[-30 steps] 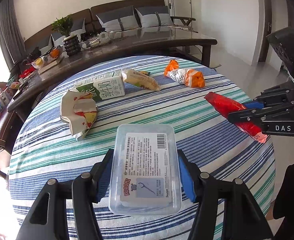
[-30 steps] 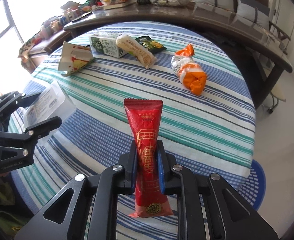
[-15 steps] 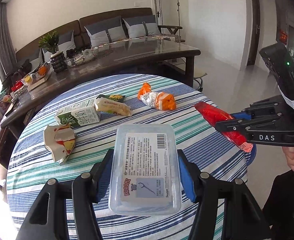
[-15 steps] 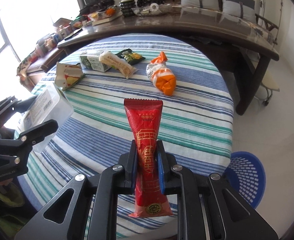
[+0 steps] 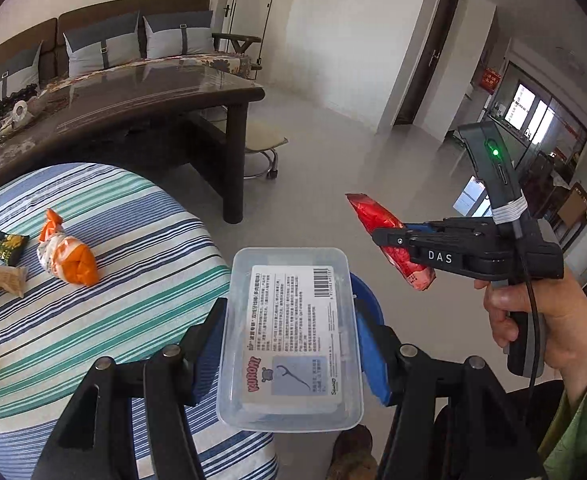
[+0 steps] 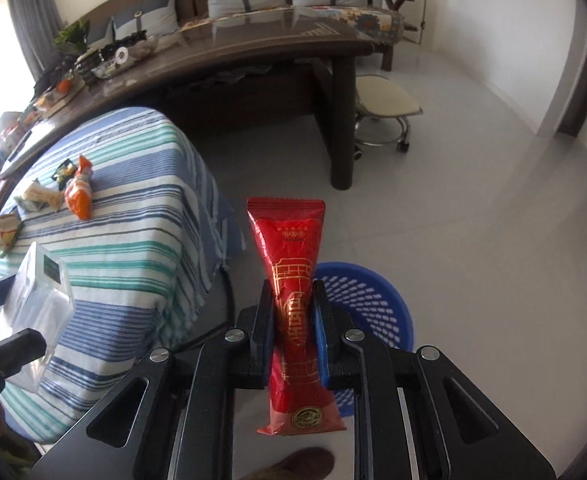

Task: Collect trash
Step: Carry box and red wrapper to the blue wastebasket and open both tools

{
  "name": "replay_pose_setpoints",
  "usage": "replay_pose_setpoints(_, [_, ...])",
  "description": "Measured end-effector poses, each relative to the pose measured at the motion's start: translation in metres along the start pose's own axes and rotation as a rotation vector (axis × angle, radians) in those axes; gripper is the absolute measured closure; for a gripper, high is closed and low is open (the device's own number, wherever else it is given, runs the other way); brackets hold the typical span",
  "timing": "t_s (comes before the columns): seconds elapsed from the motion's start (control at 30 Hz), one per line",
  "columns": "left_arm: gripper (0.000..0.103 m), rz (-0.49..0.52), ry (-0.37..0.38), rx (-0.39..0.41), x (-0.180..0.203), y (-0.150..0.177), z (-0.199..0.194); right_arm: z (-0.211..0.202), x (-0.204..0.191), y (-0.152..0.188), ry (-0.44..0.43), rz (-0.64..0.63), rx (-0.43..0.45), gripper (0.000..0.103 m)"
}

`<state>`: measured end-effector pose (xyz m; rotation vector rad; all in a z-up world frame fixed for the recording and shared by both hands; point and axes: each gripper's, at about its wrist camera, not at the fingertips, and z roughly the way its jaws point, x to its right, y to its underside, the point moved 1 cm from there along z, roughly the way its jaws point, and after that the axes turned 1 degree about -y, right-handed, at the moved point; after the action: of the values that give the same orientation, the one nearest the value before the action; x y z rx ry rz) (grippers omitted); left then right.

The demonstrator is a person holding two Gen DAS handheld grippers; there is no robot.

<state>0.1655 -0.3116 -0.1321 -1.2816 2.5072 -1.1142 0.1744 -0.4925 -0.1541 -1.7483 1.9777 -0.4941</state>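
Grips: we hold the clear box (image 5: 291, 340) clamped in the left hand-held gripper (image 5: 289, 346), the red wrapper (image 6: 295, 308) pinched in the right hand-held gripper (image 6: 293, 320), above what is probably the blue basket (image 6: 367, 300) at 4 o'clock off the table (image 6: 133, 216), ready for dropping.

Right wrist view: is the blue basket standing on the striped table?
No, the blue basket stands on the pale floor beside the striped table.

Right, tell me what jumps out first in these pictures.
The red wrapper clamped upright in the right gripper, just above the blue basket on the floor. Next, the clear plastic box gripped in the left gripper, beside the striped table where an orange packet lies.
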Motion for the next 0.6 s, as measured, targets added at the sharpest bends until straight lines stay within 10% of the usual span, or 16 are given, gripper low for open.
replay_pose_setpoints(0.6, [0.04,0.051,0.039,-0.111,0.053,-0.017,0.154,0.067,0.108,0.021,-0.061,0.261,-0.109,0.082])
